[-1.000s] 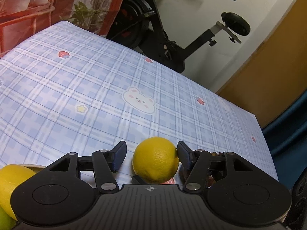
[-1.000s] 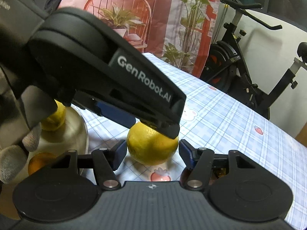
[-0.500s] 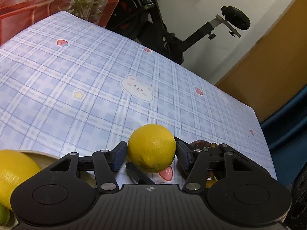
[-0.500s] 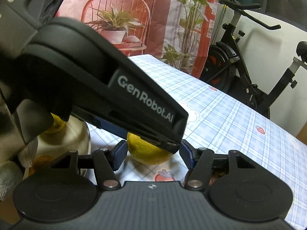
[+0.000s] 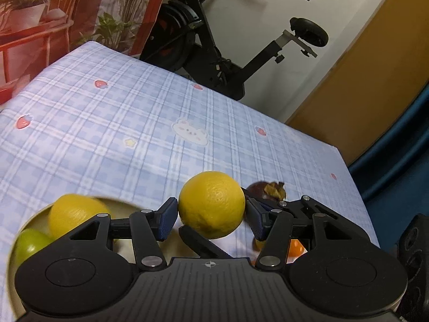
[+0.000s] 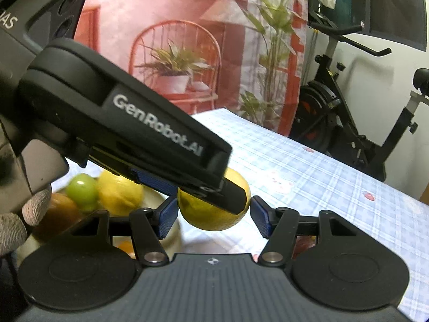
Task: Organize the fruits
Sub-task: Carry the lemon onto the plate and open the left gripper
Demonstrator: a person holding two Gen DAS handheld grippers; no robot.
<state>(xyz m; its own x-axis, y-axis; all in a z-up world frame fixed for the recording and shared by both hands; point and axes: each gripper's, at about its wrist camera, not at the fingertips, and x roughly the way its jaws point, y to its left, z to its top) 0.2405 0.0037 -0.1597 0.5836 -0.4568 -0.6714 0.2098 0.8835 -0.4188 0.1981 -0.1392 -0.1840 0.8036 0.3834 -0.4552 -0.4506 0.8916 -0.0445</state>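
My left hand-held gripper (image 5: pixel 211 212) is clamped on a yellow lemon (image 5: pixel 211 204), both blue pads (image 5: pixel 167 221) pressed to its sides, the fruit lifted above the checked counter (image 5: pixel 120 123). My right hand-held gripper (image 6: pixel 214 216) frames the same lemon, its jaws apart: the left pad is just beside the peel, the right one clear of it. A bowl (image 5: pixel 29 218) at lower left holds a second lemon (image 5: pixel 76 217) and a green fruit (image 5: pixel 30 244). A dark fruit (image 5: pixel 264 189) lies on the counter beyond the right finger. A gloved finger (image 6: pixel 36 206) shows at the right view's edge.
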